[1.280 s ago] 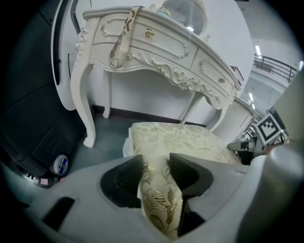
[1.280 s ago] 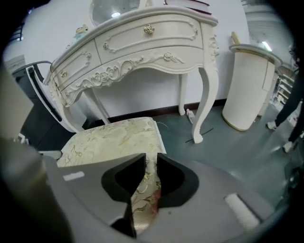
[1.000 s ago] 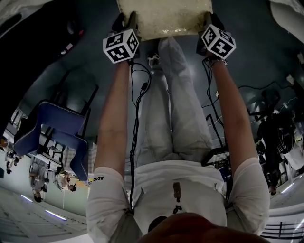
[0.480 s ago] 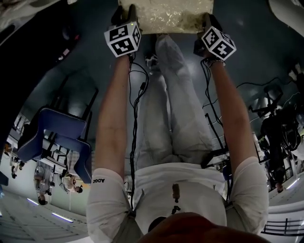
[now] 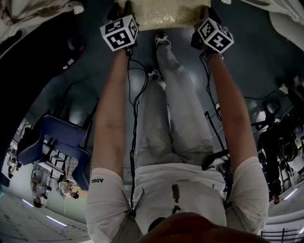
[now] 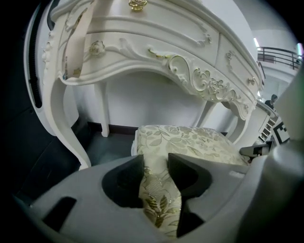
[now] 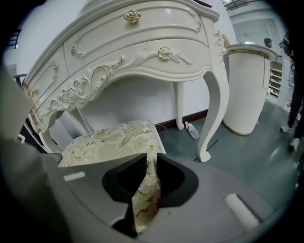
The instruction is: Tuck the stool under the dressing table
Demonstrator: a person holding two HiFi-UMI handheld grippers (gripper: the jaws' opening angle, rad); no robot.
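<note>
The stool (image 5: 164, 12), with a cream cushion patterned in gold leaves, sits at the top edge of the head view, held at both sides. My left gripper (image 5: 121, 8) is shut on the cushion's left edge, where fabric fills the gap between its fingers (image 6: 156, 163). My right gripper (image 5: 205, 14) is shut on the right edge; its jaws have just been closing with the cushion's edge (image 7: 147, 190) pinched between them. The stool's seat (image 6: 190, 142) stands partly beneath the white carved dressing table (image 6: 156, 42), whose arched apron (image 7: 142, 47) is above and beyond the seat (image 7: 109, 140).
A curved table leg (image 7: 216, 114) stands right of the stool, another leg (image 6: 64, 128) to its left. A white cylindrical bin (image 7: 247, 90) and a small bottle (image 7: 191, 129) are by the wall. A blue chair (image 5: 61, 137) stands behind me. Cables (image 5: 135, 109) hang by my legs.
Both grippers and the stool have moved toward the top of the head view, so less of the seat shows. One foot has stepped forward.
</note>
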